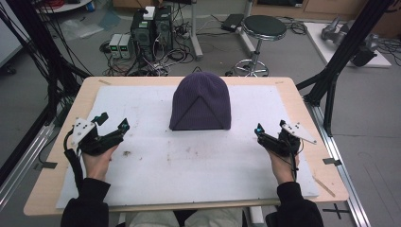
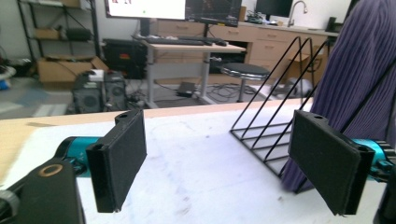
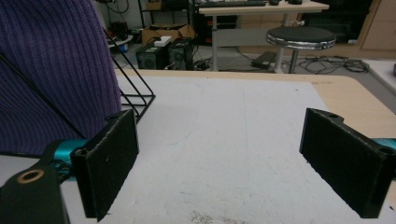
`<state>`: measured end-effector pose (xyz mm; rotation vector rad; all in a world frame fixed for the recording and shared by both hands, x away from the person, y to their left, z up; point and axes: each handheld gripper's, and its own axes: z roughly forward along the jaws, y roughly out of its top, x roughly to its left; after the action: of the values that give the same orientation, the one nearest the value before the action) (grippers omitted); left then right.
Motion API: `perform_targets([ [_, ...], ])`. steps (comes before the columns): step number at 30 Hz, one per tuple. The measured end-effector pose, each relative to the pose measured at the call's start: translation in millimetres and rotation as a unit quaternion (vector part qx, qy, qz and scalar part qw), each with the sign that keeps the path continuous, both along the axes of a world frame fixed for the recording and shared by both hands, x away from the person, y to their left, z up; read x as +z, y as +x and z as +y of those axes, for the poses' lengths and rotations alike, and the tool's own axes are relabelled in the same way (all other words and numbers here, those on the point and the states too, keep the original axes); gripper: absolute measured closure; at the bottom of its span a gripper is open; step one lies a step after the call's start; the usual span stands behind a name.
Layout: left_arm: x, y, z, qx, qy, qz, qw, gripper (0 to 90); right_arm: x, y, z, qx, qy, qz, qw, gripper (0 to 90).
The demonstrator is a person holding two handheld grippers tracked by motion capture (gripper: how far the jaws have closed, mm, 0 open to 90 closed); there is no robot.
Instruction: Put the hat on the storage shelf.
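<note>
A purple knit beanie (image 1: 200, 101) is draped over a black wire triangular stand at the back middle of the white mat (image 1: 189, 161). My left gripper (image 1: 113, 121) rests on the mat's left side, open and holding nothing. My right gripper (image 1: 271, 128) rests on the right side, also open and holding nothing. In the left gripper view the beanie (image 2: 359, 70) and the wire stand (image 2: 268, 123) sit ahead to the right, beyond the open gripper (image 2: 224, 163). From the right gripper view the beanie (image 3: 51, 70) fills the left, with the stand's (image 3: 137, 98) wire ends beside the open gripper (image 3: 233, 168).
The mat lies on a wooden table (image 1: 90, 90). A small dark crumb patch (image 1: 126, 152) marks the mat near my left hand. Beyond the table are a stool (image 1: 263, 28), computer boxes (image 1: 151, 28) with cables, and black frame posts (image 1: 340, 56) at both sides.
</note>
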<state>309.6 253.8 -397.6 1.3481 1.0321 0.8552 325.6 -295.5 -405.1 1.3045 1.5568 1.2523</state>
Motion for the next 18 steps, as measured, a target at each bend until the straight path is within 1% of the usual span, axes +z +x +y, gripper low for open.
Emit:
perform_targets([
  [2, -4.8, -7.1, 3.4, 0.007, 0.006, -0.009, 0.9999, 19.3, -1.3, -0.9, 0.2, -0.002, -0.002, -0.002, 1.0000, 11.1],
  [4, -8.8, -13.1, 6.4, 0.019, 0.010, -0.017, 0.9996, 19.3, -3.7, -1.3, 0.6, -0.002, -0.004, -0.007, 1.0000, 11.1],
  [5, -10.7, -15.7, 7.1, 0.029, 0.008, -0.018, 0.9994, 18.4, -6.0, -2.2, 1.9, -0.004, -0.004, -0.016, 0.9999, 11.2],
  [6, -12.5, -18.0, 7.9, 0.039, 0.008, -0.021, 0.9990, 18.4, -6.0, -2.2, 1.9, -0.004, -0.004, -0.016, 0.9999, 11.2],
  [7, -14.0, -19.4, 9.0, 0.046, 0.008, -0.021, 0.9987, 18.2, -7.8, -3.6, 3.4, -0.006, -0.006, -0.024, 0.9997, 11.1],
  [8, -14.7, -20.2, 10.3, 0.051, 0.009, -0.018, 0.9985, 18.2, -7.8, -3.6, 3.4, -0.006, -0.006, -0.024, 0.9997, 11.1],
  [9, -15.1, -21.0, 11.6, 0.059, 0.008, -0.017, 0.9981, 18.1, -8.4, -4.2, 3.7, -0.008, -0.012, -0.031, 0.9994, 11.1],
  [10, -15.8, -22.2, 13.0, 0.064, 0.007, -0.020, 0.9977, 17.9, -8.2, -5.3, 4.8, -0.010, -0.014, -0.032, 0.9993, 11.1],
  [11, -16.7, -23.4, 14.1, 0.068, 0.006, -0.022, 0.9974, 17.9, -7.9, -6.0, 5.4, -0.011, -0.019, -0.039, 0.9990, 11.1],
  [13, -20.2, -25.4, 15.2, 0.077, 0.012, -0.021, 0.9967, 18.1, -7.4, -7.2, 6.7, -0.013, -0.023, -0.050, 0.9984, 11.1],
  [15, -25.0, -26.5, 17.3, 0.081, 0.016, -0.016, 0.9965, 18.2, -7.8, -6.5, 7.4, -0.014, -0.021, -0.054, 0.9982, 11.1],
  [16, -27.3, -27.2, 18.4, 0.083, 0.013, -0.014, 0.9964, 18.2, -8.4, -6.4, 8.5, -0.019, -0.020, -0.049, 0.9984, 11.1],
  [17, -28.7, -27.9, 19.8, 0.084, 0.010, -0.011, 0.9964, 18.4, -9.3, -5.9, 9.1, -0.023, -0.025, -0.046, 0.9983, 11.1],
  [18, -29.7, -28.1, 21.1, 0.086, 0.006, -0.010, 0.9962, 18.4, -11.1, -6.4, 10.1, -0.024, -0.023, -0.047, 0.9983, 11.2],
])
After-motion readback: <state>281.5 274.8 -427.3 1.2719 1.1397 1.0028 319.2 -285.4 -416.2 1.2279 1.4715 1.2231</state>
